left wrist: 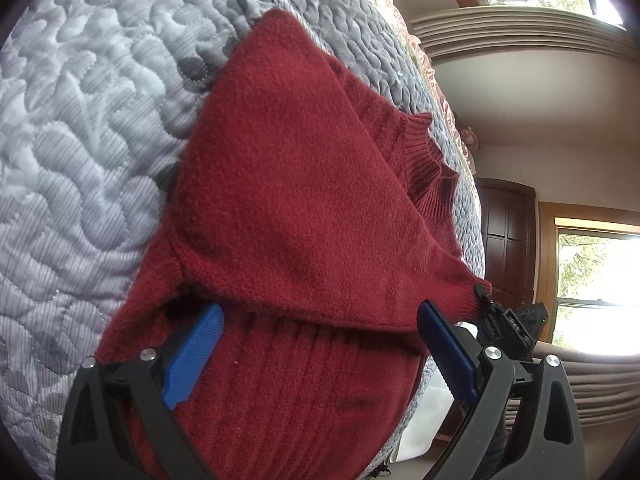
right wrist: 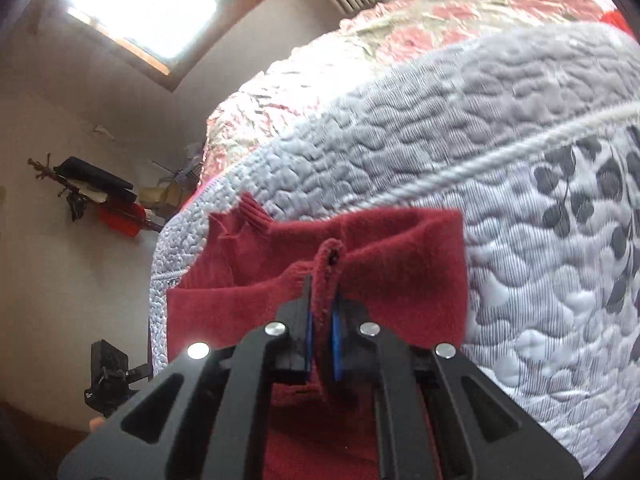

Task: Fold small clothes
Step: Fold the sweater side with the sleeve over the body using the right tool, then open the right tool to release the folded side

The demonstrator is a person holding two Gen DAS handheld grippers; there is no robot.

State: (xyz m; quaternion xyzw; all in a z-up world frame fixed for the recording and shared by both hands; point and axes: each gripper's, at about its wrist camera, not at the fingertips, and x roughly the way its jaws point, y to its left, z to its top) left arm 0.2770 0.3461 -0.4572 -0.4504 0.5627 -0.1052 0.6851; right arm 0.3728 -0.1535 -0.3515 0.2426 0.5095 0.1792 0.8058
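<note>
In the left wrist view a grey quilted bedspread (left wrist: 80, 140) with a stitched, cloud-like pattern fills the left side, and on it lies a dark red knit sweater (left wrist: 288, 184), partly folded so that one layer overlaps the ribbed lower part nearest the camera. The left claw (left wrist: 320, 344) hangs just above that ribbed part with its two blue fingers (left wrist: 196, 356) spread wide apart, holding nothing. The sweater's ribbed collar (left wrist: 432, 168) points toward the right edge of the bed, and beyond it stand a dark wooden door (left wrist: 506, 232) and a bright window (left wrist: 592, 280). At the sweater's right corner the other claw's black tip pinches the fabric. In the right wrist view a window (right wrist: 160, 4) glows at the upper left, with a wall rack (right wrist: 92, 192) of dark and red things below it. Toward the middle, the right claw (right wrist: 322, 320) is closed tightly on a bunched fold of the sweater (right wrist: 400, 264), lifting it off the bedspread (right wrist: 520, 240), whose grey leaf print shows at the far right.
</note>
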